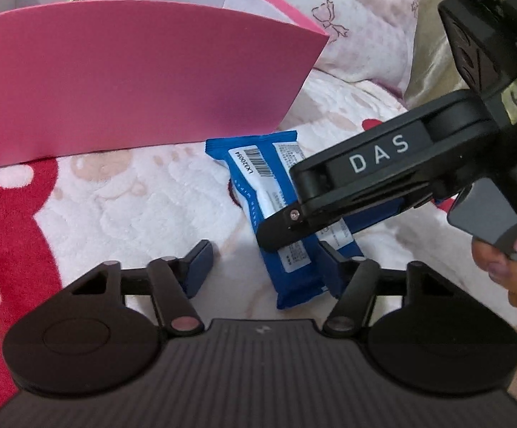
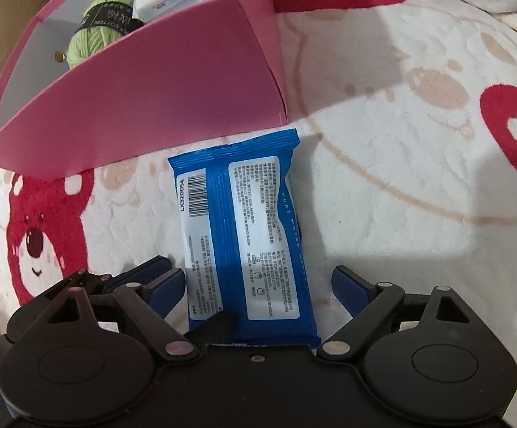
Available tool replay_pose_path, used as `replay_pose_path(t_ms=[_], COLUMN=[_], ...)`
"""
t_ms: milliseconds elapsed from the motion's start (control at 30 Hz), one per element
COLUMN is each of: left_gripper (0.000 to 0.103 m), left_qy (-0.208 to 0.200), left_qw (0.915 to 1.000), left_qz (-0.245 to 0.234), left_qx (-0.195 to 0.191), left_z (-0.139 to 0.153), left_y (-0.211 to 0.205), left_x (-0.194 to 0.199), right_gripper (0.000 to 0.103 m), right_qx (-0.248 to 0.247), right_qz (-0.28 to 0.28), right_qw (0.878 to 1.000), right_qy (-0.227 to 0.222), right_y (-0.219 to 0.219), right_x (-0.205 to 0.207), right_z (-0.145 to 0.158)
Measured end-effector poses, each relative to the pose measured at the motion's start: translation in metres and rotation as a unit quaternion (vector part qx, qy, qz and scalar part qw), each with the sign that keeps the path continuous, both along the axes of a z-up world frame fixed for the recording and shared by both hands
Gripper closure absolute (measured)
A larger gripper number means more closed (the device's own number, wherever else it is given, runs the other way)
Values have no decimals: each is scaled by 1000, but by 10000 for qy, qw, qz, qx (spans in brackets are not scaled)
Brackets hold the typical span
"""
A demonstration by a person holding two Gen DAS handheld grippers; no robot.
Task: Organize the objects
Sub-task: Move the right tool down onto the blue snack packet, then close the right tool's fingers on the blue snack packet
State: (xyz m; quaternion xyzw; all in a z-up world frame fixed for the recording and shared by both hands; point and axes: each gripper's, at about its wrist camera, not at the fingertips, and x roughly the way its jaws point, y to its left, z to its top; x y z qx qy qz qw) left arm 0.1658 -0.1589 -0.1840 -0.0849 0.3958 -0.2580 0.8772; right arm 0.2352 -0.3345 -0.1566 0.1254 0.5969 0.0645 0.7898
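Your right tool [image 2: 255, 281] straddles the blue wipes pack [image 2: 244, 228], spread wide.
Your left tool [image 1: 265, 264] gapes beside it, pinching nothing; the pink box [image 2: 173, 85] stands just ahead.

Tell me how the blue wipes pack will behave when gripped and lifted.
The blue wipes pack looks soft, so it will likely sag and dent. Its glossy film may slip between the pads. Lying flat on the blanket, it should not roll.

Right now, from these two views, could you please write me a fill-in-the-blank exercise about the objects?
The wipes packet beside the box is ___ in colour.
The yarn ball inside the box is ___.
The bear printed on the blanket is ___.
Missing words: blue; green; red.
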Motion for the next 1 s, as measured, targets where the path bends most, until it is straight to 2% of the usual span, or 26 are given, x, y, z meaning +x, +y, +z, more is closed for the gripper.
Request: replay_pose_path(t_ms=[33, 100, 167, 233, 433, 567, 833, 1000], left_gripper=[58, 71, 74, 77, 79, 79, 78, 77], left_qy=[31, 210, 458, 437, 385, 416, 510, 519], left_qw=[9999, 9985, 9955, 9953, 9958, 9963, 9957, 9963], left_qz=[19, 45, 120, 120, 149, 197, 326, 318], left_qx=[-113, -496, -824, -852, -817, -726, -704, -605], left_z=[0, -2, -6, -6, 0, 2, 3, 6], left_y=[1, 7, 13, 15, 15, 22, 31, 32], left_x=[1, 5, 11, 12, 7, 0, 2, -1], right_gripper=[11, 13, 18, 33, 37, 37, 37, 37], right_qx=[-1, 46, 27, 100, 128, 371, 340, 305], right_qz=[-11, -71, -84, -56, 13, 108, 120, -11], right_qw=[10000, 10000, 10000, 9999, 9996, 9991, 9993, 9994], right_qy=[5, 0, -23, -67, -253, -191, -75, -161], right_y=[1, -1, -2, 0, 5, 8, 19, 32], right_x=[0, 1, 2, 2, -2, -4, -4, -13], right_z=[1, 2, 3, 5, 12, 13, 7, 9])
